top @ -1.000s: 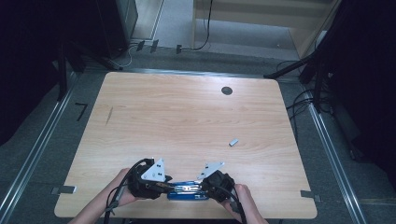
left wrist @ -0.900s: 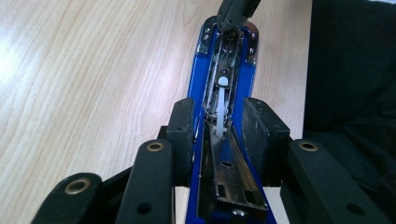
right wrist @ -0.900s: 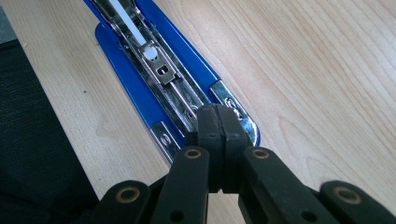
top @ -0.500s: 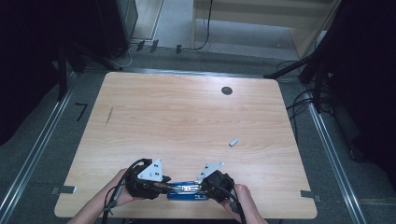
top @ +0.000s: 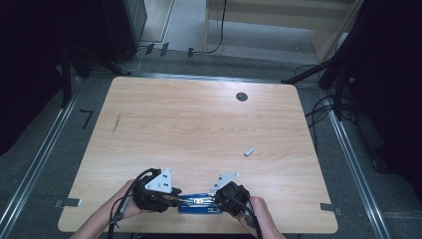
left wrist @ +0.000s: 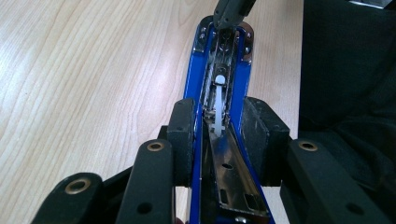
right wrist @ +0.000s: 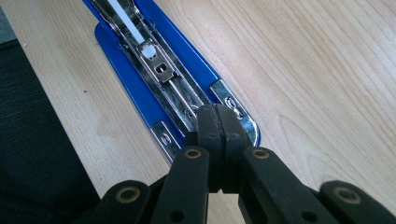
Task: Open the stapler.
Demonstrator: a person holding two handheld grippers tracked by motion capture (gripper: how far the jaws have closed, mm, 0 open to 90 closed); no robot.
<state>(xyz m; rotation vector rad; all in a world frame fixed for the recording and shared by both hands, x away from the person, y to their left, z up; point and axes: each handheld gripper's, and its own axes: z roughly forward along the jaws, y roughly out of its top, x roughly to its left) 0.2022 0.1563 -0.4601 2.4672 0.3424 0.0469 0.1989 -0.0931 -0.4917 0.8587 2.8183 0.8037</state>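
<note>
Blue stapler [top: 200, 203] lies open at table [top: 199, 129] near edge; left gripper [left wrist: 219, 130] pinches stapler body, right gripper [right wrist: 218, 125] pressed together on front tip. Judgement: keep body clamped, work magazine gently.

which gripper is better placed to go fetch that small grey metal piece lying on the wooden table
Right. The small grey metal piece lies on the right gripper's side, and those jaws are pressed shut at the open blue metal stapler's end. The left gripper clamps the stapler's sides, steadying it, so it should probably stay.
</note>
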